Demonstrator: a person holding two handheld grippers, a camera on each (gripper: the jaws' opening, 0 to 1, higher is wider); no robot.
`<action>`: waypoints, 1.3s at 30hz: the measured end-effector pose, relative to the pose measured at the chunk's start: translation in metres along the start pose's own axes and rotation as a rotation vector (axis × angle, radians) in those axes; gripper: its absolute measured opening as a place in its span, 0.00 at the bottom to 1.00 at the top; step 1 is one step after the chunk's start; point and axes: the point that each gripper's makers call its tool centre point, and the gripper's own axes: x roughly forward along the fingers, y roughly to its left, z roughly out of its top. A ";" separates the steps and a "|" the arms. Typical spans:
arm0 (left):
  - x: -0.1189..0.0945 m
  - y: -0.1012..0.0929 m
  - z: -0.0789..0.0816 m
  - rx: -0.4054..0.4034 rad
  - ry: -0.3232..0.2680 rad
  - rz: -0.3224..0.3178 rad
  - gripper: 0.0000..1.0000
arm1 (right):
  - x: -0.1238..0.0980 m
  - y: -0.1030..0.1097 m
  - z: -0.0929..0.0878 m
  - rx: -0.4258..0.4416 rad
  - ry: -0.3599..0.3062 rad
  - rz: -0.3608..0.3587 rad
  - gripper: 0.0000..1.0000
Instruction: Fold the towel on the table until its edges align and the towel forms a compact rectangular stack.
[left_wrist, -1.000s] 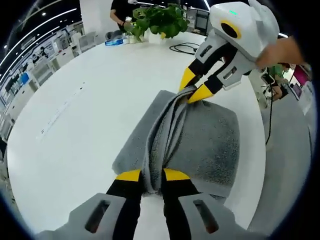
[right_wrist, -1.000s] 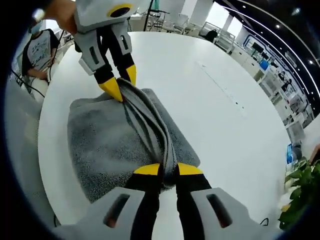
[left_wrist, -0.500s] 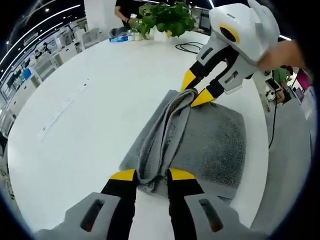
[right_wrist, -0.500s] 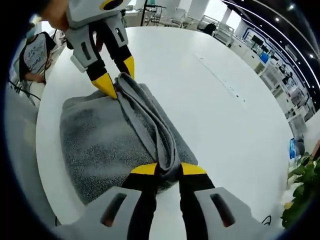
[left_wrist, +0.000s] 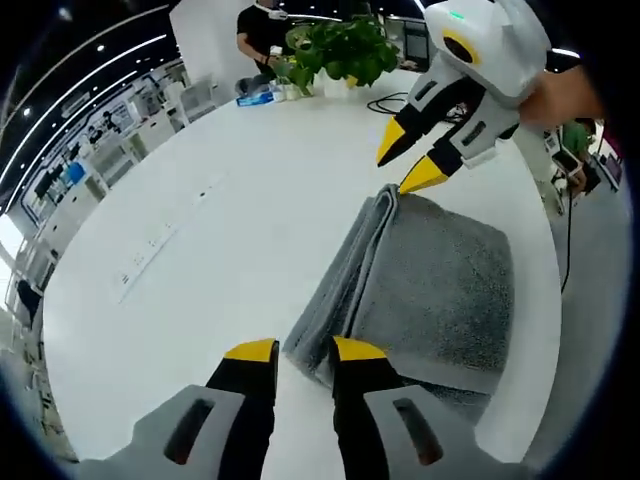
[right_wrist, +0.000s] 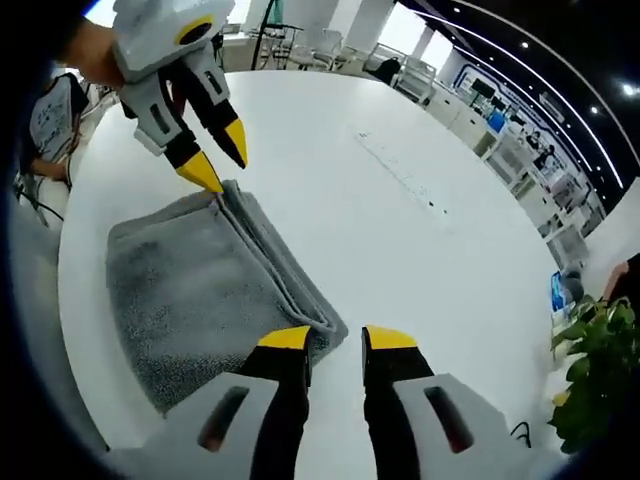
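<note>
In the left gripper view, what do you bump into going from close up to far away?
Left gripper → towel → right gripper → cable → plant

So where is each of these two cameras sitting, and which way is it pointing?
Left gripper view: rides on the left gripper, looking along its open jaws over the folded grey towel to the right gripper opposite.
Right gripper view: rides on the right gripper, looking back over the towel at the left gripper, a hand holding it.
Shared: towel, white table, plant.
</note>
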 end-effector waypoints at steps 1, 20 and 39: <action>-0.002 0.001 0.001 -0.001 -0.009 0.004 0.21 | -0.001 0.000 0.001 0.001 -0.004 -0.001 0.19; -0.008 -0.052 -0.012 -0.061 -0.021 -0.167 0.20 | 0.009 0.046 -0.031 0.073 0.054 0.138 0.19; 0.016 -0.046 -0.017 0.032 0.005 -0.070 0.22 | 0.017 0.044 -0.046 0.204 0.074 0.107 0.17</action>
